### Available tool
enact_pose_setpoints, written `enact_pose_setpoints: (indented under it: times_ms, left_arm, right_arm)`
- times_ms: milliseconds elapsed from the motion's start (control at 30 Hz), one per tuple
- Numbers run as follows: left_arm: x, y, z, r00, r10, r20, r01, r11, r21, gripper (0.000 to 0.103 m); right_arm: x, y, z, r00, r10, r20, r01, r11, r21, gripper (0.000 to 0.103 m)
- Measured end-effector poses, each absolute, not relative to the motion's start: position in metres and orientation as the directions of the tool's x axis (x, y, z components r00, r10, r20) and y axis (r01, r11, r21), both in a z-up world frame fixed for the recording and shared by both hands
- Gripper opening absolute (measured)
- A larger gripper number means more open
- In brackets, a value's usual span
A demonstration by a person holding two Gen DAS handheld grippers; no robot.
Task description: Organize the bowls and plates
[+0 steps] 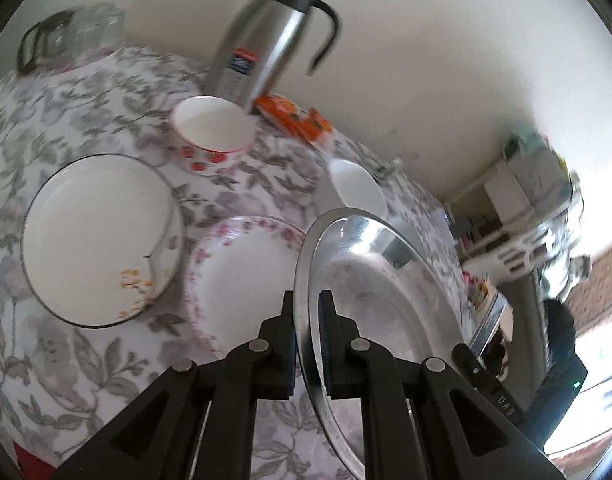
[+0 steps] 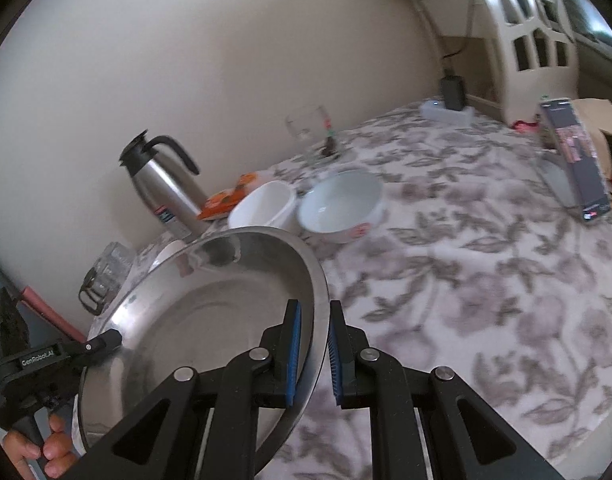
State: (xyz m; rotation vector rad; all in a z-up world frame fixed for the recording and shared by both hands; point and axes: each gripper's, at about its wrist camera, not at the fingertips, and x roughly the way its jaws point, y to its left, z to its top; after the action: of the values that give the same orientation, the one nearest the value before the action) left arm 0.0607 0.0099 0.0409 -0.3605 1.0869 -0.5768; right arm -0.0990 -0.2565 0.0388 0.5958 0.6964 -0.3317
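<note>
Through the left wrist camera we see, from left to right, a clear glass jug point(image 1: 72, 36) at the far left corner of the worktop point(image 1: 106, 364), which wears a grey floral cloth. Below it lies a white plate with a dark rim point(image 1: 94, 236). Next comes a small bowl with a red pattern point(image 1: 212, 130), and behind it a steel flask with a black lid point(image 1: 266, 44). A pink-flowered plate point(image 1: 242, 276) lies flat near the middle, beside an orange packet point(image 1: 294, 116) and a plain white bowl point(image 1: 355, 188). Our left tool point(image 1: 306, 312) is clamped narrowly on the rim of a large steel plate point(image 1: 377, 280), which is lifted off the cloth and tilted.

Through the right wrist camera, the person's fingers point(image 2: 52, 446) grip the left tool's handle at the lower left. The steel plate fills the lower middle, the left tool pinching its far edge and our right tool point(image 2: 314, 324) closed on its near rim. Beyond sit the white bowl and a pale blue-white bowl point(image 2: 339, 202), touching. A dark box point(image 2: 573, 160) stands at the far right.
</note>
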Motion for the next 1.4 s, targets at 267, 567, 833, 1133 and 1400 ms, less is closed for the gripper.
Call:
enact_pose_setpoints:
  times_ms: [267,567,833,1133,1400]
  left_arm:
    - [0.083,0.05,0.024,0.354,-0.578,-0.736,0.153,0.812,-0.564,0.01]
    - [0.104,0.052,0.006,0.37,-0.544,-0.753,0.135,0.834,-0.536,0.01]
    - [0.116,0.049,-0.013,0.368,-0.535,-0.761,0.105,0.837,-0.537,0.01]
    - [0.12,0.047,-0.031,0.36,-0.518,-0.776,0.086,0.847,-0.525,0.01]
    - [0.121,0.046,-0.041,0.348,-0.5,-0.793,0.063,0.857,-0.512,0.01]
  right_arm:
    - [-0.062,-0.23,0.024,0.725,-0.039,-0.688,0.436,0.799,0.414,0.014]
    - [-0.028,-0.224,0.004,0.683,-0.055,-0.728,0.443,0.824,0.353,0.014]
    - [-0.011,-0.228,-0.012,0.667,-0.057,-0.743,0.454,0.822,0.344,0.014]
    - [-0.005,-0.229,-0.022,0.658,-0.056,-0.751,0.451,0.828,0.334,0.014]
    - [-0.003,-0.228,-0.029,0.644,-0.054,-0.763,0.442,0.841,0.313,0.014]
